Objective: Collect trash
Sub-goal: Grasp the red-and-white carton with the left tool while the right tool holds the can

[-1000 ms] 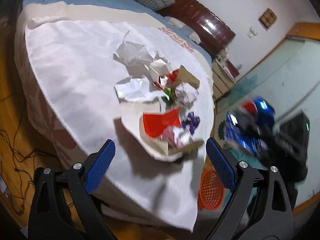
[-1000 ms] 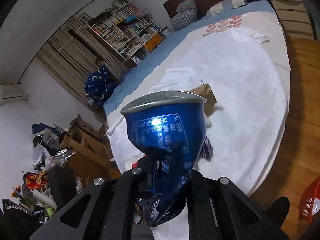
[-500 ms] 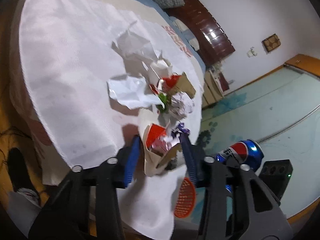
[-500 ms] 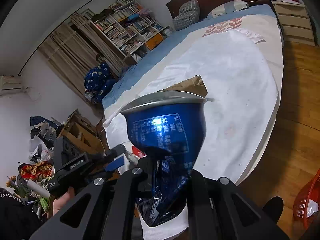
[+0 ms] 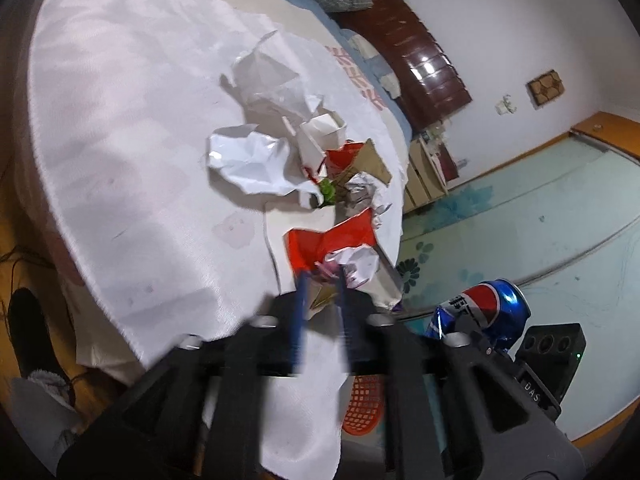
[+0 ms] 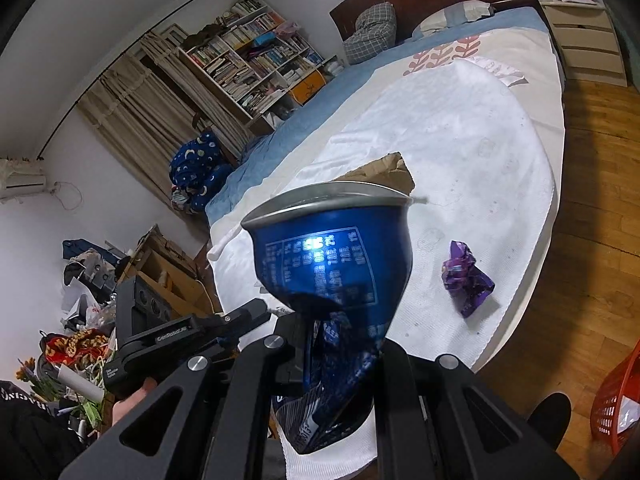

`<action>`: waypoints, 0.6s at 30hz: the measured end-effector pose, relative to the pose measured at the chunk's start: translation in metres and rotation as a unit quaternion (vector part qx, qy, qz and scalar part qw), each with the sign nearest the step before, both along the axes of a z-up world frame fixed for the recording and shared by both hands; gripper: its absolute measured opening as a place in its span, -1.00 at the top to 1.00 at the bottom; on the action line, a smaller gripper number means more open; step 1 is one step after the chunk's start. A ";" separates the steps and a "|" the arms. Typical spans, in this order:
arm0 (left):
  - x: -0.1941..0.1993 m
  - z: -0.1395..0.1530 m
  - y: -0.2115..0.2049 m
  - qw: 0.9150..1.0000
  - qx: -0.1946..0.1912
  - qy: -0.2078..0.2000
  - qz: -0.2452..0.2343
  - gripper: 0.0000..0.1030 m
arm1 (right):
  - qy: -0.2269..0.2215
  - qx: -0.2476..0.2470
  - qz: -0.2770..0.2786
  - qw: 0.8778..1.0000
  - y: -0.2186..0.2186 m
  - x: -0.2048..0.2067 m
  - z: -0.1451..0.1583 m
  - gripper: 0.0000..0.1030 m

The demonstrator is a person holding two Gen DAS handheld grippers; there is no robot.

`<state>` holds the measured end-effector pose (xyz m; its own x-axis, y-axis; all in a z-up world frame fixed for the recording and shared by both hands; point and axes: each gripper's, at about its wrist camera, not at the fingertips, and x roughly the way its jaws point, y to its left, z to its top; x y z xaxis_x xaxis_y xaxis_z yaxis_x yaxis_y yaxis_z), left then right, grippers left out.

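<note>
A pile of trash lies on the white cloth (image 5: 120,128) over the bed: crumpled white paper (image 5: 252,160), a white carton (image 5: 320,132), brown cardboard (image 5: 370,160) and a paper bag with a red lining (image 5: 332,240) stuffed with wrappers. My left gripper (image 5: 320,284) is shut on the near edge of that bag. My right gripper (image 6: 344,360) is shut on a crushed blue Pepsi can (image 6: 332,264), held in the air off the bed's edge; the can also shows in the left wrist view (image 5: 486,308). A purple wrapper (image 6: 466,280) lies on the cloth.
A red mesh basket stands on the wooden floor by the bed (image 5: 362,408), also at the right wrist view's edge (image 6: 616,408). A dark headboard (image 5: 424,60), a bookshelf (image 6: 256,60) and a cluttered corner (image 6: 80,320) surround the bed.
My left gripper has moved in on the red-lined bag and closed on its edge from wide open. A purple wrapper now lies alone on the cloth. The right gripper keeps holding the can.
</note>
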<state>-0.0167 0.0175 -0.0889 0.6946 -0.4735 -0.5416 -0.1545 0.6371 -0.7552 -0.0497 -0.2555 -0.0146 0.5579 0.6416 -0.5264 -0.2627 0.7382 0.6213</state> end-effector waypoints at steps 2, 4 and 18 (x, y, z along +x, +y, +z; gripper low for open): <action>-0.008 0.001 0.001 1.000 -0.001 0.002 0.008 0.07 | -0.002 -0.002 -0.001 1.000 -0.001 0.000 0.002 0.80; -0.013 0.004 0.002 1.000 0.000 -0.001 0.006 0.05 | -0.003 0.000 -0.003 1.000 -0.003 0.000 0.002 0.80; 0.017 0.001 -0.048 0.997 0.066 0.047 -0.006 0.08 | -0.003 0.000 0.001 1.000 -0.001 -0.002 0.001 0.80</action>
